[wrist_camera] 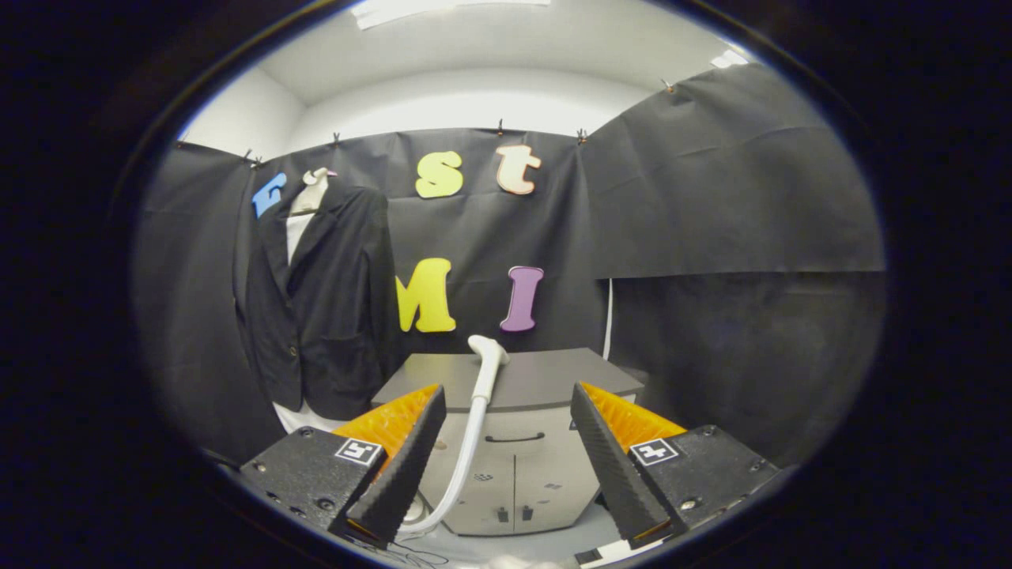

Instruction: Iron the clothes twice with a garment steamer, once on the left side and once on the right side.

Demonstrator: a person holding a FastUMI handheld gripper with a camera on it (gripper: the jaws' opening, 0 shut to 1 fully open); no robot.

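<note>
A matt dark cloth jacket (324,308) hangs beside a smooth, glossy plastic steamer head (488,359) on its hose, above a matt, smooth-topped cabinet (545,379); the open tongs' (506,466) fingers (407,466) look ridged.

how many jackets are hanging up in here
1: a dark jacket hangs against the booth wall, beyond the open gripper and beside the cabinet that the steamer leans on.

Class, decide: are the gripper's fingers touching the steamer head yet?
Apart. The gripper view shows the open gripper with the steamer head standing beyond its fingers, against the cabinet, clear space on both sides.
</note>
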